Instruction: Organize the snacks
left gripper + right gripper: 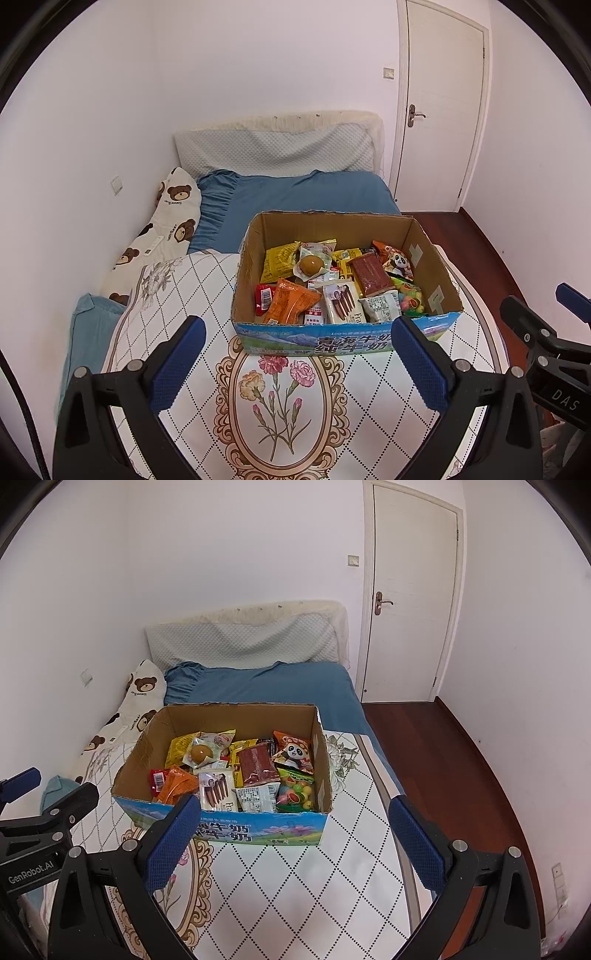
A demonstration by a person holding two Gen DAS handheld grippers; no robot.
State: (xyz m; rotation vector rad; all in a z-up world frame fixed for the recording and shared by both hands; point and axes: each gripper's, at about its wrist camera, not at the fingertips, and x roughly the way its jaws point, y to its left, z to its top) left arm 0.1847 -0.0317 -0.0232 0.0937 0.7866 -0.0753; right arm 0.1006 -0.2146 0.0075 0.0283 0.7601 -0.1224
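An open cardboard box (436, 258) (147, 746) stands on the bed, full of several snack packets. Among them are an orange packet (291, 301) (177, 786), a yellow packet (279, 260), a dark red bar (371, 275) (258, 764), a panda packet (399, 262) (293, 755) and a chocolate stick pack (341, 301) (216, 788). My left gripper (297, 341) is open and empty, just in front of the box. My right gripper (295, 825) is open and empty, in front of the box's right corner.
The box sits on a white diamond-pattern quilt (207, 280) (295, 878) with a flower medallion. Behind it are a blue sheet (295, 195), a grey pillow (273, 151) and a bear-print cushion (166, 229). Wooden floor (436, 753) and a closed door (410, 590) lie to the right.
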